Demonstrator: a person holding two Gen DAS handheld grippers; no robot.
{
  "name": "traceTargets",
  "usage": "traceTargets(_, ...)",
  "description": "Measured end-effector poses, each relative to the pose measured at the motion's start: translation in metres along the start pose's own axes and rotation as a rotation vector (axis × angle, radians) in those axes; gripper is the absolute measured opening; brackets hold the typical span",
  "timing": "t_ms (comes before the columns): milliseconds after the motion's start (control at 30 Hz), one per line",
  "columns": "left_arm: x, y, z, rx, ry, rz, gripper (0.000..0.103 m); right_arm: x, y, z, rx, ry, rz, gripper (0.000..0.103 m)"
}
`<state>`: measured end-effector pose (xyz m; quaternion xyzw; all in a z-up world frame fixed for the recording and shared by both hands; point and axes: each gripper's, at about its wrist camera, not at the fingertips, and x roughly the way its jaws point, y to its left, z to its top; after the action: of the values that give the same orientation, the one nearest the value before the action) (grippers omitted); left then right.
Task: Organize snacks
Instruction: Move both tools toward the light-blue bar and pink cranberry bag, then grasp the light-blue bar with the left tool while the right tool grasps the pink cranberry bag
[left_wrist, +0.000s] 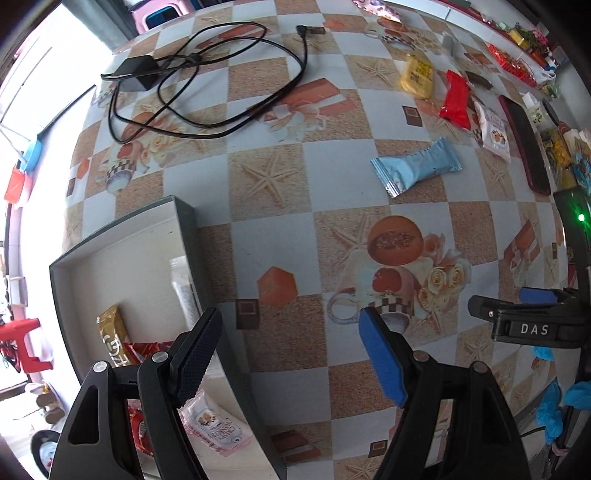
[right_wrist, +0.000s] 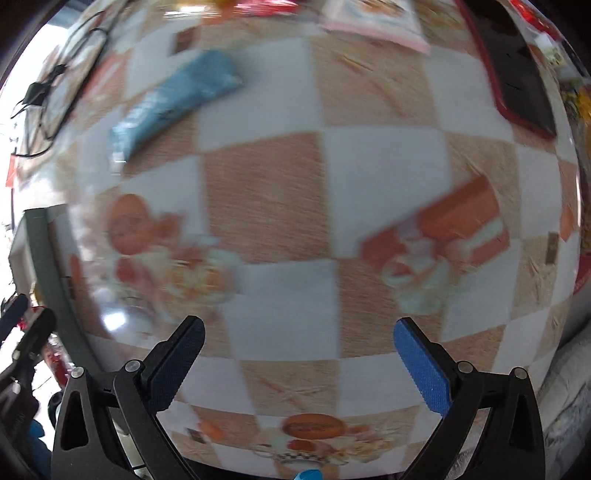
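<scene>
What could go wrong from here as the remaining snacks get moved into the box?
The right gripper is open and empty, and its view is motion-blurred, so a fast approach could miss or shove the light blue packet. The phone lies beside the red packet and pink packet, so reaching for those might knock it.

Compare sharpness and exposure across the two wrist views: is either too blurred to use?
Left wrist view: sharp; print on the pink snack packet in the box is readable, though the window side at left is blown out. Right wrist view: heavy motion smear; the light blue snack and tablecloth are streaked, only the gripper fingers stay crisp, with a glare spot at lower left.
</scene>
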<state>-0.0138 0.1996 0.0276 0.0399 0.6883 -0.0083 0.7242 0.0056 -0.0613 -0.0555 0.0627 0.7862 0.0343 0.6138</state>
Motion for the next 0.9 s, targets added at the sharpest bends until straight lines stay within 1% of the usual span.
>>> traceTargets(100, 0.004, -0.007, 0.004, 0.013, 0.005, 0.004, 0.080, 0.005, -0.017, -0.005, 0.011, 0.010, -0.024, 0.103)
traceTargets(200, 0.009, -0.015, 0.011, 0.041, 0.009, 0.019, 0.080, 0.004, -0.028, -0.007, -0.021, -0.010, -0.059, 0.103)
traceTargets(333, 0.009, -0.032, 0.027, 0.100, -0.013, 0.034, 0.080, 0.004, -0.029, -0.010, -0.066, -0.019, -0.089, 0.103)
traceTargets(433, 0.006, -0.052, 0.042, 0.174, -0.058, 0.042, 0.080, 0.002, -0.030, -0.011, -0.066, -0.023, -0.087, 0.103)
traceTargets(533, 0.004, -0.079, 0.061, 0.274, -0.115, 0.055, 0.080, 0.002, -0.025, -0.006, -0.064, -0.030, -0.088, 0.103)
traceTargets(600, 0.008, -0.095, 0.072, 0.325, -0.128, 0.055, 0.080, -0.001, -0.027, -0.002, -0.064, -0.042, -0.088, 0.103)
traceTargets(700, 0.022, -0.119, 0.088, 0.385, -0.109, 0.059, 0.079, 0.000, -0.025, -0.011, -0.066, -0.058, -0.089, 0.103)
traceTargets(833, 0.040, -0.129, 0.100, 0.392, -0.070, 0.053, 0.079, 0.000, -0.026, -0.016, -0.067, -0.072, -0.089, 0.103)
traceTargets(900, 0.047, -0.130, 0.103, 0.374, -0.039, 0.043, 0.068, 0.001, -0.027, -0.017, -0.069, -0.074, -0.089, 0.103)
